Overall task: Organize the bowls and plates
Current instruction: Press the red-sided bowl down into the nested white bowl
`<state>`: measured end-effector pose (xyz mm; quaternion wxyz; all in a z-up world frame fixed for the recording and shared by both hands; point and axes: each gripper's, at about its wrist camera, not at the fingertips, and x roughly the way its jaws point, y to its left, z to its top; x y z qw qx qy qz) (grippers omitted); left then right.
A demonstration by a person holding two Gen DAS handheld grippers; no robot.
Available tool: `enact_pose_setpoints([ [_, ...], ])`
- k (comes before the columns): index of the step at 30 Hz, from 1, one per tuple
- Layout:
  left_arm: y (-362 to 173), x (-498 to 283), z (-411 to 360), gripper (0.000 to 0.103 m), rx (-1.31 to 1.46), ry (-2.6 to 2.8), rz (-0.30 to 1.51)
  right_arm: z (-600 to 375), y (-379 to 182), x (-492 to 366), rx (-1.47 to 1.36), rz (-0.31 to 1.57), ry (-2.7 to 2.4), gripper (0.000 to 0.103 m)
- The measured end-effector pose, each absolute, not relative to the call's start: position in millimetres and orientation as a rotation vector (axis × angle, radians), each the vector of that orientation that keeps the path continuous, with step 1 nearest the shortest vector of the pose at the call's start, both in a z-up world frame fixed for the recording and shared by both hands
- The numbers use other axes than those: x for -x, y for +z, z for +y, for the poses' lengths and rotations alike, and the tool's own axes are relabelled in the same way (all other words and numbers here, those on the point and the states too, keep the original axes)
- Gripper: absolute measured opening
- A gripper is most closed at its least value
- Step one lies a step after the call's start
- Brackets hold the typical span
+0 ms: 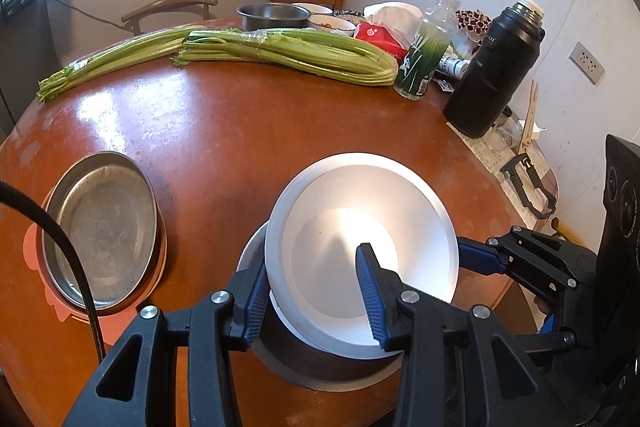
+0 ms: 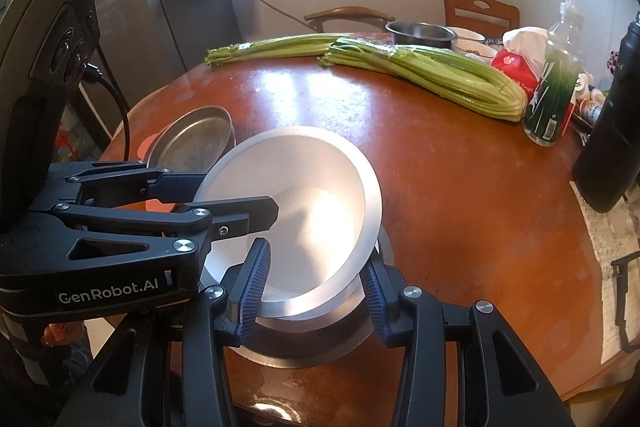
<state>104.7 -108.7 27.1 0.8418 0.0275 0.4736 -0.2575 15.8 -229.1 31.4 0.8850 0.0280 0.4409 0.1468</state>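
Observation:
A white bowl sits tilted on a dark metal dish at the near edge of the round brown table. My left gripper straddles its near-left rim, one finger outside and one inside. My right gripper straddles the opposite rim the same way and shows at the right in the left wrist view. Both have wide jaws and neither visibly clamps the rim. A steel plate lies to the left on an orange mat.
Two celery bunches lie across the far side. A steel pot, small bowls, a red tissue pack, a green-label bottle and a black thermos crowd the far right. Chairs stand behind.

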Motion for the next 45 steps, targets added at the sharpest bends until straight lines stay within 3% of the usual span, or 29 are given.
enact_pose_setpoints([
  [45,-1,-113,-108,0.041,-0.085,-0.515,1.069,-223,12,-26,0.012,0.986,0.296,0.047],
])
